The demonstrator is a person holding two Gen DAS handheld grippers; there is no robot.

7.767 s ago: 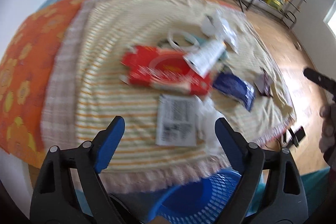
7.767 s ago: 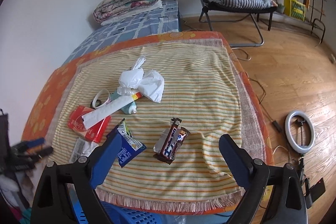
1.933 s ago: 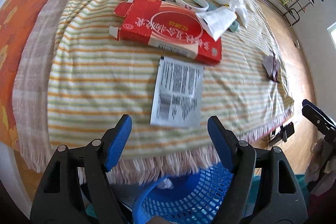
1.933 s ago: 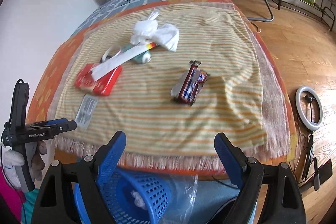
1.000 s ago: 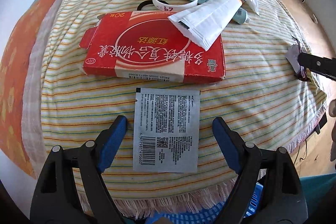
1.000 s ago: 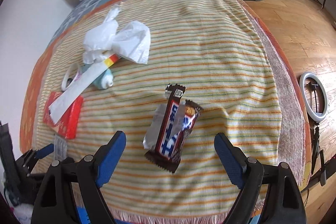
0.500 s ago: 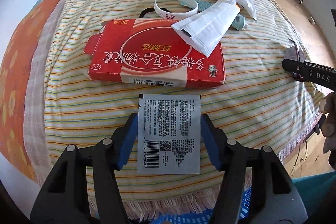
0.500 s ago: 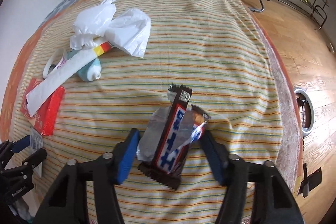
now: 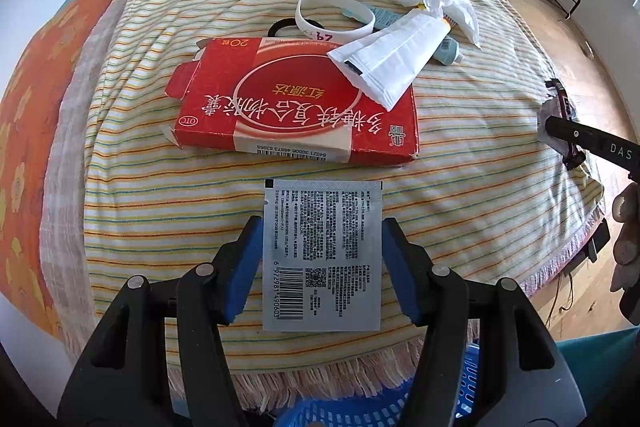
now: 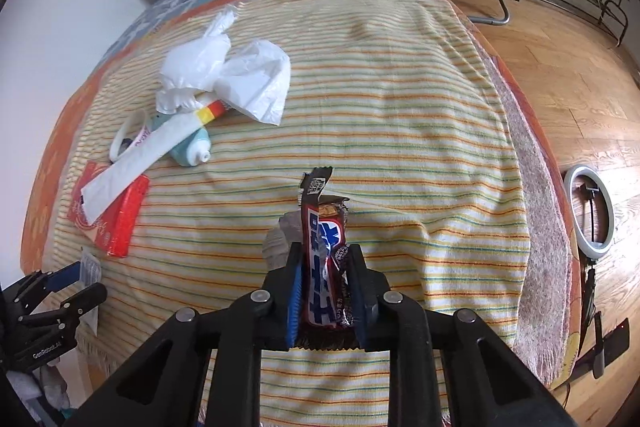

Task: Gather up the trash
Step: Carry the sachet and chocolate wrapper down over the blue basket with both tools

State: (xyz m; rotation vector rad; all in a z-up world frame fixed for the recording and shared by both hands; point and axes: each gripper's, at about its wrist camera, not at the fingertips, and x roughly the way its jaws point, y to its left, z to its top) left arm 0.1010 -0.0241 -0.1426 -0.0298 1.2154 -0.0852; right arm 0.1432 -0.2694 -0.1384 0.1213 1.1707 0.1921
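Both tongs have narrowed since half a second ago. The right tongs (image 10: 323, 291) now pinch the red-and-blue candy bar wrapper (image 10: 323, 267) between their blue pads, the wrapper standing on edge above the striped cloth (image 10: 400, 107). The left tongs (image 9: 322, 269) have drawn in until their pads (image 9: 244, 267) sit right at both side edges of the silver sachet (image 9: 322, 255), which lies flat near the fringed edge of the cloth; whether they press it I cannot tell. Just beyond the sachet lies the red carton (image 9: 296, 111), with a flattened white tube (image 9: 394, 61) resting on its far corner. A white plastic bag (image 10: 228, 79) lies further back. A blue basket (image 9: 348, 411) shows below the cloth's fringe.
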